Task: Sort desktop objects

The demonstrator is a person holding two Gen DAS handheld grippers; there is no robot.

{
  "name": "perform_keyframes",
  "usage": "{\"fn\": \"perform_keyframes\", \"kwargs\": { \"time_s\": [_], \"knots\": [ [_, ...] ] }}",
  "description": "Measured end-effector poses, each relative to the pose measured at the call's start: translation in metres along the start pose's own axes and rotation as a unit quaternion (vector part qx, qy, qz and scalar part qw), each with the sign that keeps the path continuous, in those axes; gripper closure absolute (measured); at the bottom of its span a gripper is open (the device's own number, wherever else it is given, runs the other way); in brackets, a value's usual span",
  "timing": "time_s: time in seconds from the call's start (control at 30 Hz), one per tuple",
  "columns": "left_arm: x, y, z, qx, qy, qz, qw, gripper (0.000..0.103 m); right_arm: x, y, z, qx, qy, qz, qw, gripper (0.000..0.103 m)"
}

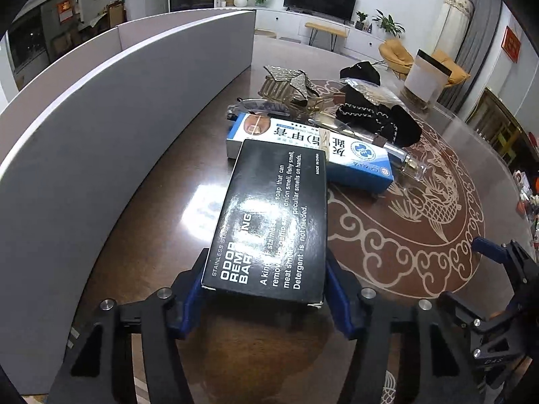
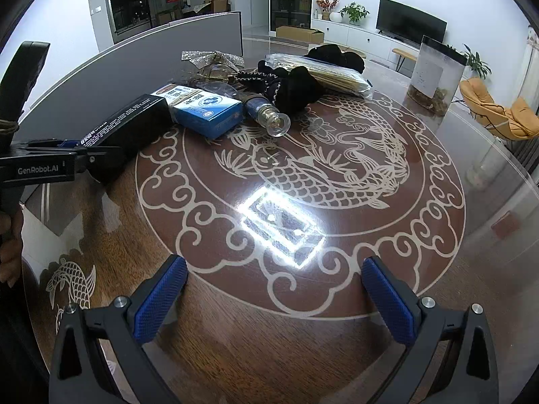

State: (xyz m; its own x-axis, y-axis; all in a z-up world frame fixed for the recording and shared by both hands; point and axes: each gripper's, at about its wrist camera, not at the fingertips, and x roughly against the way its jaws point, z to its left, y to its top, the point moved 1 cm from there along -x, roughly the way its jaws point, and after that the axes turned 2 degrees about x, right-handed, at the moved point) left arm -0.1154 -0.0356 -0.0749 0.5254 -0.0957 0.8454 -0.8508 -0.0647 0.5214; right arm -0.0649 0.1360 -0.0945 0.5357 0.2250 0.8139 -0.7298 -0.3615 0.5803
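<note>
My left gripper [image 1: 264,279] is shut on a black odor-removing-bar box [image 1: 273,215], its blue pads against both long sides; the box's far end reaches a blue-and-white medicine box [image 1: 353,155]. In the right wrist view the left gripper [image 2: 84,155] holds the black box [image 2: 131,124] next to the blue box [image 2: 205,111]. A clear glass bottle [image 2: 269,118], a black knit cloth [image 2: 293,87], a glittery bow [image 2: 212,59] and a packet of sticks [image 2: 333,77] lie behind. My right gripper [image 2: 274,296] is open and empty over the table's fish pattern.
A grey partition [image 1: 118,128] curves along the table's left side. A tall clear jar [image 2: 434,74] stands at the far right. The glass-topped wooden table [image 2: 337,336] shows a bright lamp reflection [image 2: 283,225] ahead of the right gripper.
</note>
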Motion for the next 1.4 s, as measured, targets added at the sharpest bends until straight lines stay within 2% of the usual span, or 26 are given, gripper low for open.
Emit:
{"fn": "perform_keyframes", "kwargs": {
  "time_s": [0.13, 0.2, 0.27, 0.33, 0.4, 0.53, 0.67, 0.8, 0.93, 1.0, 1.07, 1.1, 1.27, 1.4],
  "knots": [
    [0.006, -0.009, 0.015, 0.028, 0.015, -0.006, 0.9995, 0.042, -0.006, 0.019, 0.006, 0.044, 0.021, 0.001, 0.999, 0.001],
    [0.009, -0.01, 0.027, 0.049, 0.026, -0.012, 0.9984, 0.042, -0.007, 0.045, 0.013, 0.086, 0.024, -0.024, 0.996, 0.001],
    [0.011, -0.012, 0.039, 0.074, 0.028, -0.017, 0.9967, 0.042, -0.015, 0.077, 0.022, 0.118, 0.045, -0.035, 0.991, 0.008],
    [0.013, -0.013, 0.047, 0.088, 0.028, -0.021, 0.9955, 0.042, -0.031, 0.11, 0.034, 0.145, 0.083, -0.022, 0.986, 0.024],
    [0.014, -0.013, 0.05, 0.093, 0.028, -0.024, 0.995, 0.042, -0.048, 0.131, 0.047, 0.167, 0.109, -0.003, 0.98, 0.029],
    [0.011, -0.012, 0.046, 0.084, 0.037, -0.027, 0.9954, 0.042, -0.073, 0.153, 0.079, 0.24, 0.133, 0.028, 0.961, 0.033],
    [0.011, -0.011, 0.045, 0.078, 0.043, -0.031, 0.9955, 0.042, -0.079, 0.165, 0.087, 0.25, 0.145, 0.036, 0.957, 0.035],
    [0.011, -0.01, 0.046, 0.081, 0.041, -0.033, 0.9954, 0.042, -0.078, 0.162, 0.094, 0.26, 0.134, 0.045, 0.955, 0.043],
    [0.006, -0.007, 0.042, 0.078, 0.046, -0.034, 0.9953, 0.042, -0.079, 0.141, 0.101, 0.278, 0.121, 0.057, 0.951, 0.044],
    [0.006, -0.006, 0.043, 0.08, 0.042, -0.037, 0.9952, 0.042, -0.081, 0.142, 0.095, 0.259, 0.119, 0.054, 0.957, 0.044],
    [0.005, -0.005, 0.043, 0.078, 0.037, -0.038, 0.9955, 0.042, -0.085, 0.144, 0.091, 0.24, 0.116, 0.05, 0.962, 0.056],
    [0.005, -0.005, 0.041, 0.072, 0.036, -0.039, 0.996, 0.042, -0.086, 0.144, 0.09, 0.231, 0.122, 0.05, 0.964, 0.058],
    [0.001, -0.008, 0.013, 0.01, 0.01, -0.033, 0.9993, 0.043, -0.08, 0.125, 0.086, 0.201, 0.105, 0.03, 0.973, 0.058],
    [0.0, -0.016, -0.025, -0.07, -0.029, -0.025, 0.9968, 0.043, -0.055, 0.079, 0.054, 0.13, 0.081, 0.014, 0.988, 0.058]
  ]
}}
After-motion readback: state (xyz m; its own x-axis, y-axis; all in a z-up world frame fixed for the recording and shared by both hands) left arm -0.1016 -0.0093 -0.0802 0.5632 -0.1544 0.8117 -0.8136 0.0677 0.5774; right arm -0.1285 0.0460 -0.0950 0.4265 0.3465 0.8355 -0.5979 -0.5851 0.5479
